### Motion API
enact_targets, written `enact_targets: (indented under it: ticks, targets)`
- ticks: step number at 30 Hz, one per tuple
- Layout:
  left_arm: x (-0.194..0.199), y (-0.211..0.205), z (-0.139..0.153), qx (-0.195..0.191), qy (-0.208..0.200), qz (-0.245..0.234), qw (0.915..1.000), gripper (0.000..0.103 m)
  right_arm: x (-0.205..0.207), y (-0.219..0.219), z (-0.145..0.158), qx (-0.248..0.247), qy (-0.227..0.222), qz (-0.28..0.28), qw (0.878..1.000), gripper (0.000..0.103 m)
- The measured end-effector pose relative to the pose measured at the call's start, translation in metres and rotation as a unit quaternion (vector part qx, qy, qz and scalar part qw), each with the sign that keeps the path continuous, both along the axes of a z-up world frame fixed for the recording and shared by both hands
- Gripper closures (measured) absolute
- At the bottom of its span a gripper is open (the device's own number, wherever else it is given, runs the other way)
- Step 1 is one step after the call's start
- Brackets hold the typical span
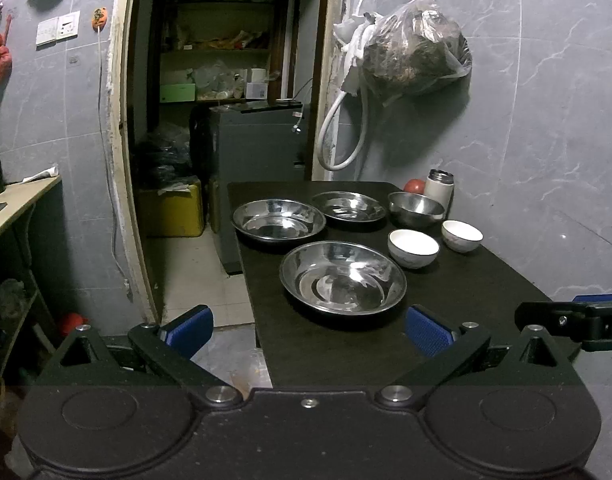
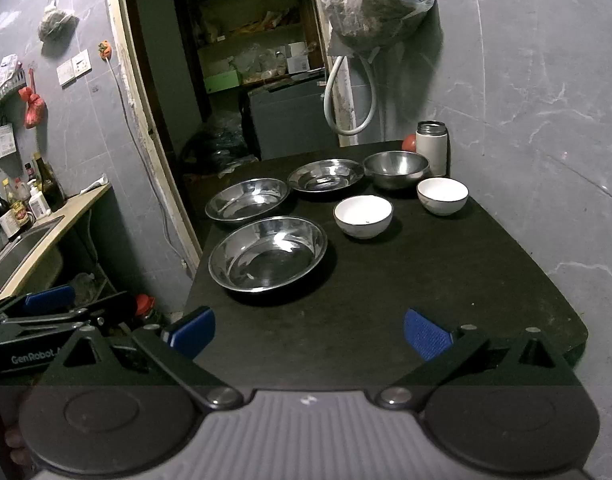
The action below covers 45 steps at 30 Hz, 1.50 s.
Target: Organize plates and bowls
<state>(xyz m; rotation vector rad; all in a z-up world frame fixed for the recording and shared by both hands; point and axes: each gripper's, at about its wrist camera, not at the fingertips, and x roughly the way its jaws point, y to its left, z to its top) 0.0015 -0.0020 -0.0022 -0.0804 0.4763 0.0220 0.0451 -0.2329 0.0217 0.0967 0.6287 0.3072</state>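
Dark worktop (image 2: 386, 280) stands against a grey marbled wall, doorway to a storeroom at its far left corner.

Left gripper (image 1: 308, 330): blue-padded fingers (image 1: 190, 330) spread wide apart, nothing between them, held over the near edge of the worktop. Right gripper (image 2: 308, 332): fingers (image 2: 426, 338) likewise wide apart and empty, over the near part of the worktop. Each gripper shows at the edge of the other's view: the right one at 3 o'clock in the left view, the left one at 9 o'clock in the right view.

On the worktop, right view:
- near steel plate (image 2: 268, 254), at 11 o'clock from the right gripper, rim up.
- second steel plate (image 2: 247, 200), just beyond it, at the left edge.
- third steel plate (image 2: 326, 176), farther back, at 12 o'clock.
- steel bowl (image 2: 396, 168), deep, at the back, just beside the third plate.
- near white bowl (image 2: 363, 216), at 1 o'clock, upright, apart from the plates.
- far white bowl (image 2: 442, 196), to its right, close to the steel bowl.

All are round, mouths up; no long axis to record.

Surroundings: white flask (image 2: 432, 148) and a red round thing (image 2: 409, 143) at the back corner behind the steel bowl. A filled plastic bag (image 2: 374, 4) and a looped white hose (image 2: 350, 100) hang on the wall above. Sink counter with bottles (image 2: 22, 204) at 9 o'clock. Nothing lies between the grippers and the near plate.
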Motion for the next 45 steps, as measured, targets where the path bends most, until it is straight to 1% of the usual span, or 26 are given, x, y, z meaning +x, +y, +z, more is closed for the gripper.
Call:
enact_targets:
  ticks: [17,29,45]
  targets:
    - [0.0,-0.001,0.0,0.002,0.001,0.0,1.0,0.001,0.0,0.003,0.002,0.0,-0.002,-0.001,1.0,0.0]
    - [0.0,-0.001,0.001,0.001,0.002,0.001,1.0,0.001,0.0,0.008,-0.002,-0.004,-0.002,0.002,1.0,0.0]
    - [0.011,0.004,-0.007,-0.005,0.013,0.007,0.9999,0.001,0.012,0.009,-0.004,-0.013,0.009,0.008,1.0,0.0]
